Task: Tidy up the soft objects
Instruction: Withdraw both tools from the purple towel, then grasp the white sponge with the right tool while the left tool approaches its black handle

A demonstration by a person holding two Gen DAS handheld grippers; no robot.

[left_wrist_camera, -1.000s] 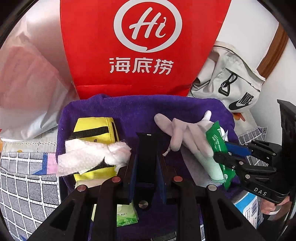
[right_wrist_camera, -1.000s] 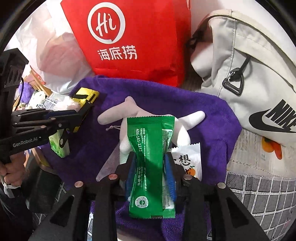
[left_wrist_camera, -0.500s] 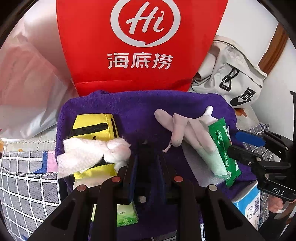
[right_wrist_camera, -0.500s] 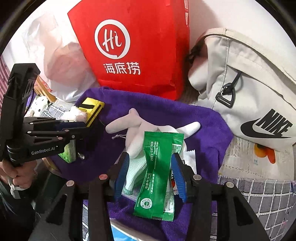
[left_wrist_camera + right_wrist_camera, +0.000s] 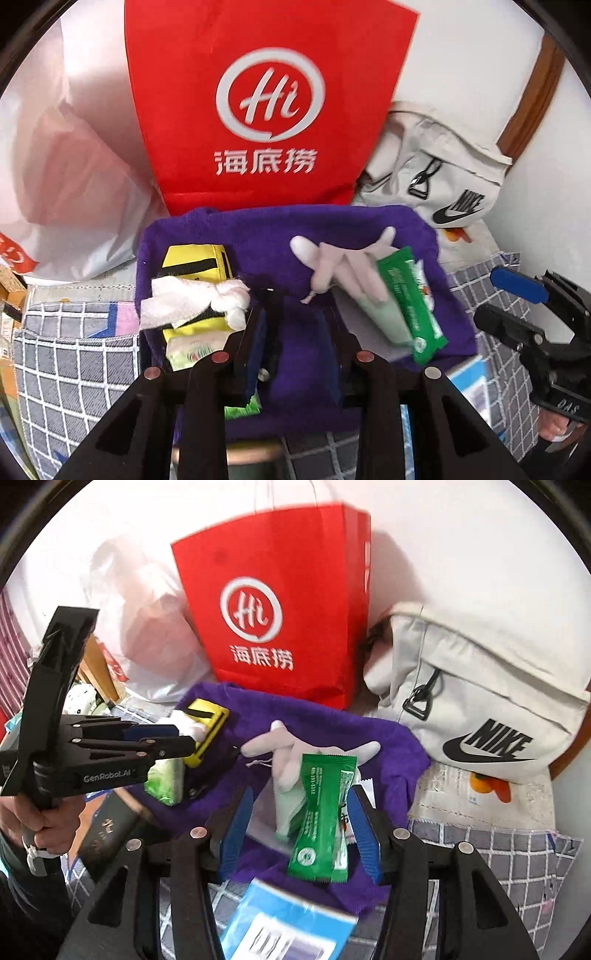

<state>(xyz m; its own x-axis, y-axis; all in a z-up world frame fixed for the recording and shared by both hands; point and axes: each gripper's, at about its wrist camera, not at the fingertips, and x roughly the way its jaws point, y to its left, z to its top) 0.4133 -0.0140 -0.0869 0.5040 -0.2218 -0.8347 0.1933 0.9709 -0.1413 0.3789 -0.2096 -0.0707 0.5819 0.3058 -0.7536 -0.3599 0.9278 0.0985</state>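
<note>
- The right gripper [image 5: 301,834] hung above the purple towel [image 5: 391,749] with its jaws apart; they had just been opening, and the blue pads [image 5: 364,834] touched nothing.
- Below that gap the green packet [image 5: 321,812] lay released on the towel, slanted across a pale glove [image 5: 284,760] and overlapping its cuff.
- The left gripper [image 5: 295,347] had just begun to part its jaws; a narrow gap showed between them, with only towel behind it and nothing grasped.
- Just left of it, a white crumpled tissue [image 5: 192,299] rested on a yellow pouch [image 5: 195,258], with a light green pack [image 5: 188,350] beside the pouch's near end.
- A red paper bag [image 5: 266,103] stood behind the towel, a white Nike bag [image 5: 480,709] to its right.
- A blue box [image 5: 288,926] lay at the towel's near edge.
</note>
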